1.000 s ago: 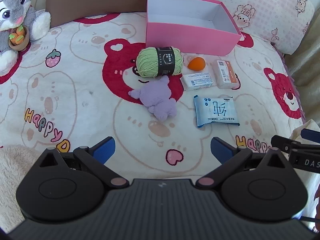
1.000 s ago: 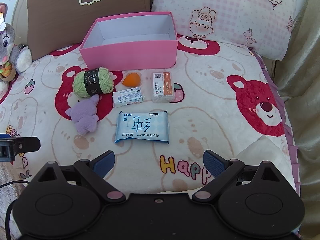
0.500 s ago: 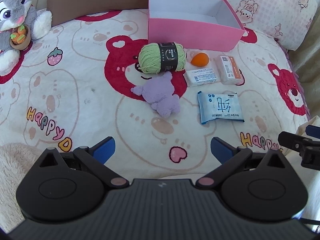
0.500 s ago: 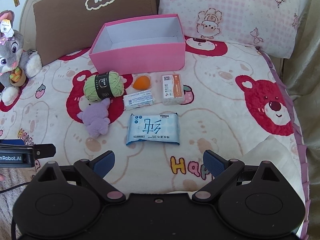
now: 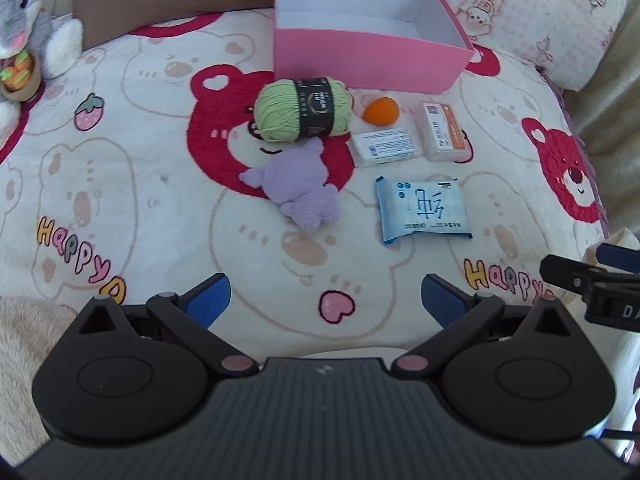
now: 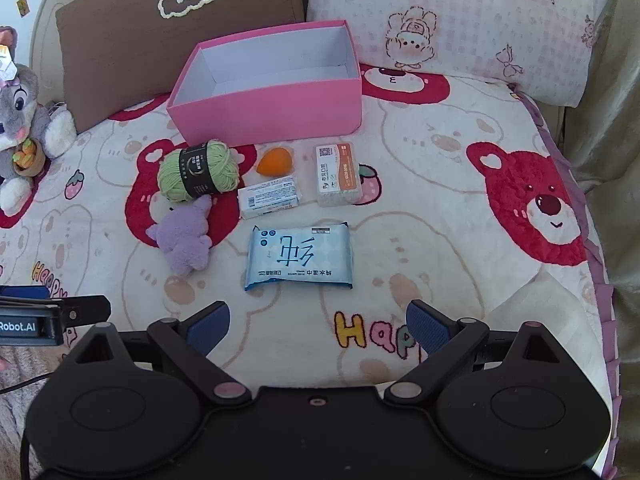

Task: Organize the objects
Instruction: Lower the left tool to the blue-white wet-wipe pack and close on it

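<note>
A: Two gaps in the left wrist view first. The grey rabbit toy [image 5: 24,40] is cut by the left edge, and of the right gripper [image 5: 600,276] we get only one black finger and a blue pad poking in at the right edge, so from here we cannot tell its state.

B: And the left gripper [image 5: 326,294]?

A: We see its jaws spread wide, holding nothing, low over the bear blanket [image 5: 120,152]. Everything lies well ahead of them: the purple plush [image 5: 296,192] and the blue tissue pack [image 5: 422,208] nearest, the green yarn [image 5: 302,110], orange sponge [image 5: 381,110], white packet [image 5: 384,146] and orange-labelled box [image 5: 444,132] beyond, all in front of the pink box [image 5: 360,68]. Its inside shows only bare white walls; the floor is mostly hidden by the front wall.

B: Now the right wrist view.

A: We see the right gripper [image 6: 318,324] wide open too, and empty. The blue tissue pack [image 6: 300,258] lies just ahead, roughly centred between the pads, not touching them. The purple plush [image 6: 184,238] touches the green yarn [image 6: 198,172]; the orange sponge [image 6: 274,162], white packet [image 6: 269,197] and orange-labelled box [image 6: 338,178] sit before the pink box [image 6: 272,114]. The left gripper [image 6: 60,312] is cut off at the left edge. The small print on the packs is too fine to read.
</note>
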The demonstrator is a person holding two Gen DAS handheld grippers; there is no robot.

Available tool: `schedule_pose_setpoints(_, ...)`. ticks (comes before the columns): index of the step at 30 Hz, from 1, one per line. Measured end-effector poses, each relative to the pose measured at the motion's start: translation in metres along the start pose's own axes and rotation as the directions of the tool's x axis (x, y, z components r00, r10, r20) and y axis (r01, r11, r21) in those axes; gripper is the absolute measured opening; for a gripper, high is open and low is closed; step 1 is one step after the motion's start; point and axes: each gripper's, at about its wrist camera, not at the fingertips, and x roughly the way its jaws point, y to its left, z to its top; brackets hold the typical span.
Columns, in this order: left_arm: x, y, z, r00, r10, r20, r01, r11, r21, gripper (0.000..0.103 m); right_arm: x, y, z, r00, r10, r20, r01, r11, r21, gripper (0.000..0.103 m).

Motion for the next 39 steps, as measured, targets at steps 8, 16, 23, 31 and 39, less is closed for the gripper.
schedule_pose_setpoints(8, 0.013, -0.021, 0.034, 0.998, 0.062, 0.013, -0.063, 0.995, 0.074, 0.103, 0.012, -0.008, 0.023, 1.0, 0.007, -0.014, -0.007, 1.0, -0.029, 0.097)
schedule_pose_setpoints(16, 0.021, -0.029, 0.068, 0.999, -0.011, 0.037, 0.007, 0.996, 0.084, 0.101, 0.012, 0.0, 0.038, 0.977, 0.14, 0.159, -0.093, 0.958, -0.27, 0.097)
schedule_pose_setpoints(23, 0.051, -0.04, 0.091, 0.998, -0.051, 0.023, 0.049, 0.995, 0.082, 0.1, 0.054, -0.007, 0.06, 0.956, 0.293, -0.02, -0.288, 0.923, -0.257, 0.097)
schedule_pose_setpoints(31, 0.087, -0.04, 0.102, 0.992, -0.121, 0.04, 0.121, 0.993, -0.009, 0.099, 0.094, -0.016, 0.081, 0.963, 0.234, -0.137, -0.262, 0.933, -0.247, 0.097)
schedule_pose_setpoints(39, 0.124, -0.039, 0.095, 0.989, -0.132, 0.068, 0.132, 0.991, -0.002, 0.087, 0.16, -0.027, 0.068, 0.954, 0.2, -0.221, -0.228, 0.968, -0.109, 0.095)
